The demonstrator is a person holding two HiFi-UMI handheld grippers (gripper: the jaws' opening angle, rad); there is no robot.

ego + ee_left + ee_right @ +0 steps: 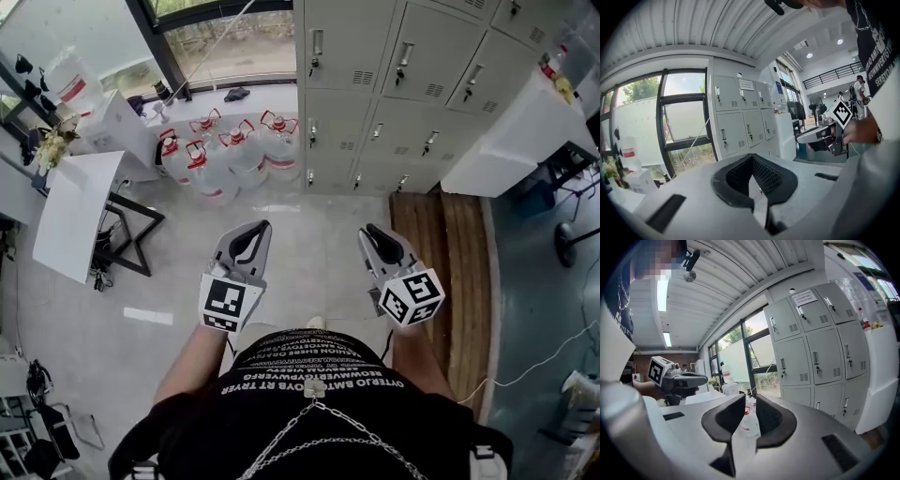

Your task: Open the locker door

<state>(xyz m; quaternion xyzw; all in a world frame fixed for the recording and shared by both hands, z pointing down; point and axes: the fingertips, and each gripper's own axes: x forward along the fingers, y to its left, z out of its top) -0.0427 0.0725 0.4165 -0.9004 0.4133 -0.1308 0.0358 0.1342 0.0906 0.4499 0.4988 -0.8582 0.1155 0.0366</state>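
Observation:
A bank of grey lockers [394, 84] with small upright handles stands ahead of me, every door I can see closed. It also shows in the left gripper view [740, 117] and the right gripper view [815, 348]. Both grippers are held at waist height over the floor, well short of the lockers. My left gripper [255, 230] [751, 159] is shut, its dark pads meeting at the tip with nothing held. My right gripper [373, 232] [750, 399] is open by a narrow gap, with nothing between its pads.
Several large water jugs [230, 150] with red caps stand on the floor left of the lockers, under a window. A white table [80, 211] is at the left, a white counter [511, 141] at the right. A wooden platform [450, 244] lies before the lockers' right side.

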